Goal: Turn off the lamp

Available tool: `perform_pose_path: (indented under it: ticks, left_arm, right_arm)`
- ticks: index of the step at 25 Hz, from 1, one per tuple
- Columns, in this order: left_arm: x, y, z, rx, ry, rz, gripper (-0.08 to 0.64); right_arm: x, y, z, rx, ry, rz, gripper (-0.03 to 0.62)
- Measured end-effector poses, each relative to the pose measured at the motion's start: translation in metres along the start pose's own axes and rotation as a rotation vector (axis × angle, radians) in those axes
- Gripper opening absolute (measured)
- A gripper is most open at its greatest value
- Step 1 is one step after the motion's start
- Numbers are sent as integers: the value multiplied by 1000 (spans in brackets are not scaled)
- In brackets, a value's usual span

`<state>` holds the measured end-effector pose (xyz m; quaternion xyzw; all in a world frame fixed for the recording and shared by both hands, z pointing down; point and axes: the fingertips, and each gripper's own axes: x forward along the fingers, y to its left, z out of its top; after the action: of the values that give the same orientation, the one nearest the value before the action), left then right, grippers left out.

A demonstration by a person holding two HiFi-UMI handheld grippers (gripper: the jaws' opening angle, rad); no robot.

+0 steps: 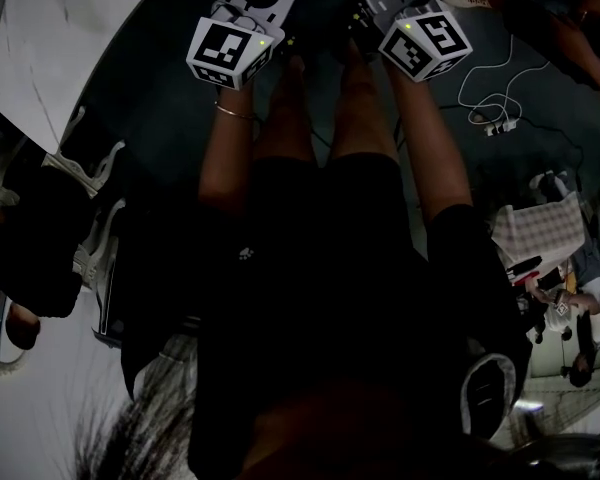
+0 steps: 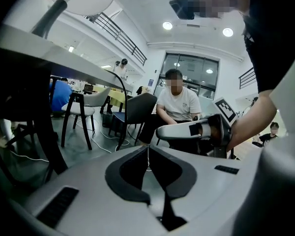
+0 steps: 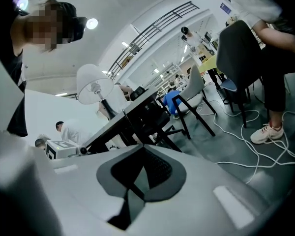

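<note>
White-shaded lamp point(image 3: 95, 86) located up on dark counter point(image 3: 132, 109), well apart from both tools. Held low before legs point(image 1: 315, 118): left gripper point(image 2: 148, 147), right gripper point(image 3: 141, 146), jaws together on nothing. Judged a resting carry; reach for switch not begun.

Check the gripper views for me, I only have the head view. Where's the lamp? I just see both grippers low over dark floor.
Observer: The right gripper view has the lamp. It has a white shade and stands on a dark table, beyond the right gripper.
Operator: Is it holding anything?
Observer: No. The right gripper is shut with nothing between its fingers.
Operator: Left?
Observer: The left gripper is also shut and empty. The lamp's shade is at that view's top left, well above the gripper.
</note>
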<state>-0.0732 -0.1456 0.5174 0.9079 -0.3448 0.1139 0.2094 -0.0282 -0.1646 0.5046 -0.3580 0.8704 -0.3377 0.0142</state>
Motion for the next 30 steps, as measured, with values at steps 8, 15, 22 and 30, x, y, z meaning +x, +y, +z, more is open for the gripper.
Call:
perform_pose_path:
  ticks: [8, 15, 22, 30]
  left_arm:
    - [-9, -5, 34, 9, -3, 13, 14]
    - [-13, 8, 65, 10, -7, 46, 14]
    - [-8, 4, 90, 18, -28, 31, 14]
    - [-15, -16, 112, 18, -24, -5, 14]
  right_arm:
    - [-15, 28, 41, -37, -19, 10, 2]
    - [-18, 41, 69, -48, -32, 18, 0]
    - [-31, 46, 97, -50, -73, 19, 0]
    - [-43, 63, 127, -74, -105, 42, 0]
